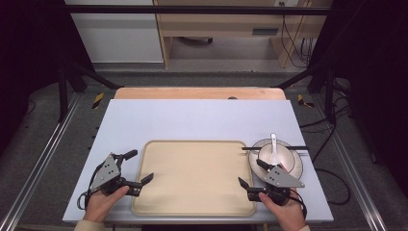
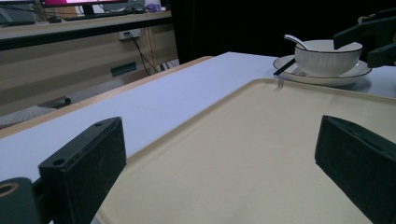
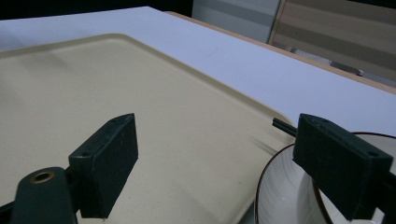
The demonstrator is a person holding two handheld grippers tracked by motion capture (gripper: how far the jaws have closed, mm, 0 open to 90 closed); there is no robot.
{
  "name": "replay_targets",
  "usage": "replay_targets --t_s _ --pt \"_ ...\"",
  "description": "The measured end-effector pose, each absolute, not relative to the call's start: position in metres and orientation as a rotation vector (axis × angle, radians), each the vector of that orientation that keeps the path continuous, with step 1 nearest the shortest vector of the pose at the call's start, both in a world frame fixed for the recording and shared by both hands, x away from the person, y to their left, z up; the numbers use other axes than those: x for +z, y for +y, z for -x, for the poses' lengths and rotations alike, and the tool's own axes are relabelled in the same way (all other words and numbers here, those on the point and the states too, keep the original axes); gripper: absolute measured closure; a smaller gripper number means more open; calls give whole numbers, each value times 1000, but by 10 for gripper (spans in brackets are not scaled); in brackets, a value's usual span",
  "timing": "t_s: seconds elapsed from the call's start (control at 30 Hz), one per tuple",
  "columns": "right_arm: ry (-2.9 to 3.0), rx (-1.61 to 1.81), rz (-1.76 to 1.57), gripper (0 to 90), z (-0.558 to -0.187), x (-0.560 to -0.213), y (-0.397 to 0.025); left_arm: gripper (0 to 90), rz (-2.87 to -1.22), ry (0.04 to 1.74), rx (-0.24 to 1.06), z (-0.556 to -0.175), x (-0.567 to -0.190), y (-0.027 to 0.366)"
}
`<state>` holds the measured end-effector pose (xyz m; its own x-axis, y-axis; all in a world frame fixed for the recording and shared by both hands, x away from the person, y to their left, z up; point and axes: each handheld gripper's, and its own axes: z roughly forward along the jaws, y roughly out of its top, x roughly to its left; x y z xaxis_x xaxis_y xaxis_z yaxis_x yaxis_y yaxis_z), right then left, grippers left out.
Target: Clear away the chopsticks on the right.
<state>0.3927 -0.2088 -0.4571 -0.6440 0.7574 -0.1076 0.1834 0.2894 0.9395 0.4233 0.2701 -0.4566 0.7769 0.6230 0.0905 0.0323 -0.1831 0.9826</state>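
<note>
Both the left gripper and the right gripper hold their jaws wide apart and empty at either side of the beige tray, the right one just beside the bowl on its plate.

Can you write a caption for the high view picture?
Two open grippers flank an empty beige tray beside a bowl.

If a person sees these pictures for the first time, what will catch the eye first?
Probably the big beige tray in the middle of the white table, with nothing on it. Next, the white bowl with a spoon, standing on a plate just right of the tray. An open left gripper and right gripper flank the tray.
</note>
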Motion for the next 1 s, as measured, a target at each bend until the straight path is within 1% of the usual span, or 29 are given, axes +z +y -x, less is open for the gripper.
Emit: replay_targets --t_s 0.27,0.43,0.47,0.6,0.63,0.67,0.7,0.77,0.8,0.83,0.9,0.93,0.97,1.0 --pt "2007 1348 -863 140 -394 -458 -212 18 -1681 544 566 -423 -456 272" --pt "1986 1316 -845 136 -393 -453 -212 20 -1674 572 585 -423 -456 276" --pt "1975 1297 -825 161 -390 -448 -213 22 -1672 582 595 -422 -456 277" --pt "1935 1278 -807 173 -384 -434 -217 30 -1676 589 599 -422 -456 278" --pt "1919 1259 -815 175 -383 -427 -219 30 -1681 599 599 -422 -456 278" --pt "1880 1227 -823 191 -382 -412 -227 35 -1679 608 598 -423 -457 278" --pt "1880 1227 -823 191 -382 -412 -227 35 -1675 613 594 -423 -457 277" --pt "1849 1220 -805 209 -382 -397 -237 38 -1678 613 596 -423 -457 276" --pt "1844 1151 -783 215 -387 -382 -251 40 -1680 614 597 -423 -457 276" --pt "1844 1151 -783 215 -387 -382 -251 40 -1679 615 597 -422 -457 276" --pt "1832 1074 -801 243 -396 -368 -267 42 -1668 618 591 -422 -456 277" --pt "1824 1011 -817 296 -407 -357 -285 46 -1678 613 602 -421 -455 277" --pt "1824 1011 -817 296 -407 -357 -285 48 -1678 613 602 -421 -455 277" --pt "1822 979 -839 324 -414 -355 -295 48 -1676 615 602 -421 -455 277"
